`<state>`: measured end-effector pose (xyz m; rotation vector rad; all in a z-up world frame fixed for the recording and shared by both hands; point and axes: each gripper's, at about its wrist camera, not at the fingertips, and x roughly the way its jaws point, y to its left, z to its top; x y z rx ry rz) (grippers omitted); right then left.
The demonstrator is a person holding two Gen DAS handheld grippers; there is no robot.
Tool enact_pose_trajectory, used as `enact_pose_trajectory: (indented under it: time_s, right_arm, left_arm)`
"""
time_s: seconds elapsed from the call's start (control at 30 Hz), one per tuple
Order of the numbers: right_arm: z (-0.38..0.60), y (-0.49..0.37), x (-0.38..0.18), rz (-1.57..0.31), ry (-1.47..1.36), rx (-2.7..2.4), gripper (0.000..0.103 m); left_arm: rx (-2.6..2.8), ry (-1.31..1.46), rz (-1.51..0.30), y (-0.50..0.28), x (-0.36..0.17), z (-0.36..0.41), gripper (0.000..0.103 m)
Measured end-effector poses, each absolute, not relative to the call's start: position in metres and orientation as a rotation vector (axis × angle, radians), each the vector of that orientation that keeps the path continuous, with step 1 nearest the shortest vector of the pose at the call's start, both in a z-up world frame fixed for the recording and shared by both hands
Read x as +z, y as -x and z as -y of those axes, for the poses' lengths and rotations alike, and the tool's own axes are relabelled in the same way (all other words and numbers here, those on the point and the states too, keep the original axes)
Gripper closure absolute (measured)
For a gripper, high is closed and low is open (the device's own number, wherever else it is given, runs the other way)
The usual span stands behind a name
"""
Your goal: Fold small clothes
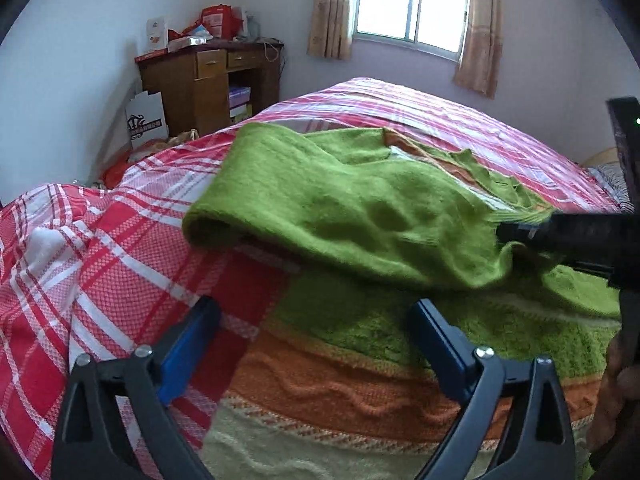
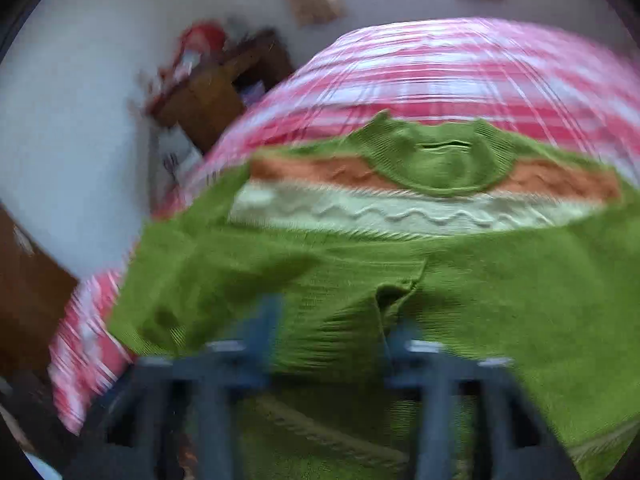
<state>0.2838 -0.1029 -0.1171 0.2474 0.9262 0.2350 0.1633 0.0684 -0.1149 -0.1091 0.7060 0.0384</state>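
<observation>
The left tool [image 1: 316,344] hung wide, nothing gripped, over the sweater [image 1: 344,208]; at three o'clock the right tool [image 1: 516,232] pinched a green sleeve on the bed [image 1: 120,240].

We see a sweater [image 1: 340,216] that is mostly bright green with an orange band and a cream band, both knitted in wavy lines. The bedcover [image 1: 132,248] is red, pink and white plaid. We note blue pads on the black left gripper [image 1: 316,344], a brown wooden desk [image 1: 208,80], beige curtains [image 1: 480,28] and pale lilac walls.
</observation>
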Motion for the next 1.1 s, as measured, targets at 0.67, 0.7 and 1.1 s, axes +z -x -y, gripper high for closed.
enact_pose_trajectory:
  time_s: [0.67, 0.7, 1.1]
  right_arm:
    - [0.151, -0.246, 0.05, -0.481, -0.105, 0.137, 0.097]
    - [0.161, -0.243, 0.048, -0.482, -0.104, 0.116, 0.097]
    - [0.258, -0.228, -0.1, -0.846, -0.103, -0.131, 0.071]
  left_arm:
    - [0.05, 0.127, -0.704, -0.162, -0.115, -0.07, 0.003]
    - [0.05, 0.127, -0.705, -0.162, -0.115, -0.071, 0.003]
    - [0.055, 0.118, -0.72, -0.166, -0.114, -0.071, 0.003]
